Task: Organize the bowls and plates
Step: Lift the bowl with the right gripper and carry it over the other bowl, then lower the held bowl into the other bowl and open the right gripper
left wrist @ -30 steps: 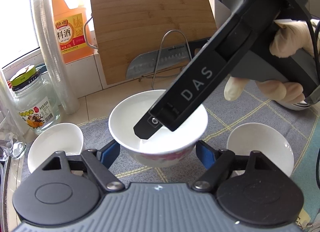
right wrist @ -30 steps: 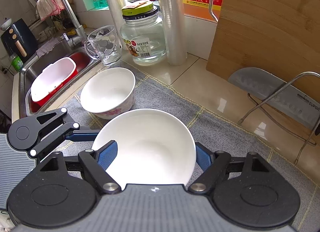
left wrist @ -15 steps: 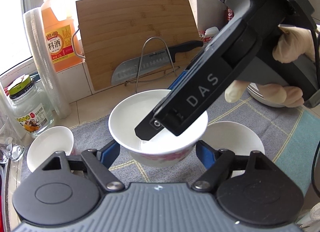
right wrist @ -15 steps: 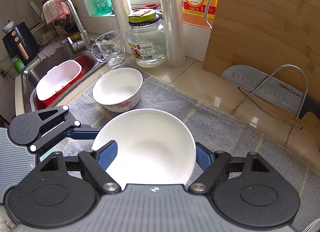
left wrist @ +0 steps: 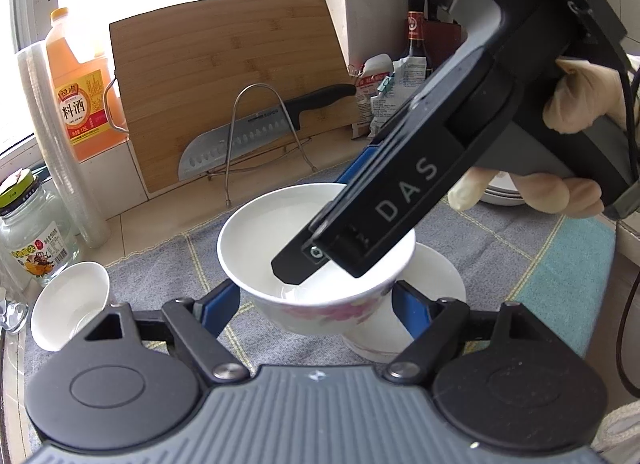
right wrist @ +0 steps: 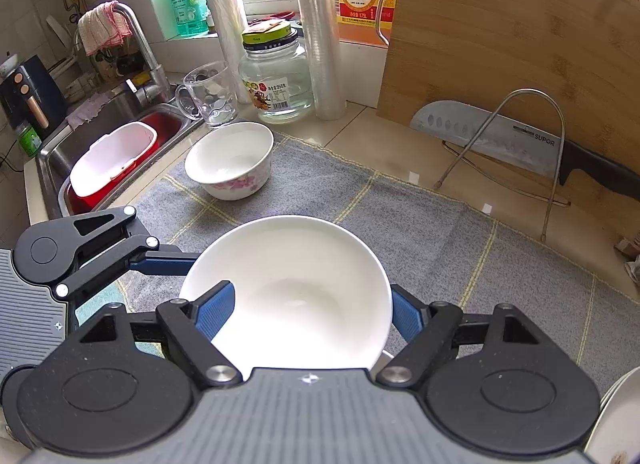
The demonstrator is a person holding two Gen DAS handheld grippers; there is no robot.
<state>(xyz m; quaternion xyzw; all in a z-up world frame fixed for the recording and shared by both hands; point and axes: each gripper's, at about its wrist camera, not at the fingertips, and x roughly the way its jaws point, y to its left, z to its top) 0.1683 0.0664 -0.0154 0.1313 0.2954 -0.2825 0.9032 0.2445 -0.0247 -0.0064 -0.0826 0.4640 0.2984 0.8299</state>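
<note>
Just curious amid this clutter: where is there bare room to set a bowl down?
Free: grey mat between the far flowered bowl and the knife stand. Crowded: jar, glass mug and film rolls by the sink.

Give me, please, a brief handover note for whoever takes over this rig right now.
Left gripper: pads clasp the white pink-flowered ceramic bowl, apparently gripping.
Right gripper: shut on that bowl, one finger inside it.
The bowl hangs over a plain white bowl on the grey mat; a second flowered bowl sits by the sink.
Done: bowl lifted.
Left: nest all bowls.
</note>
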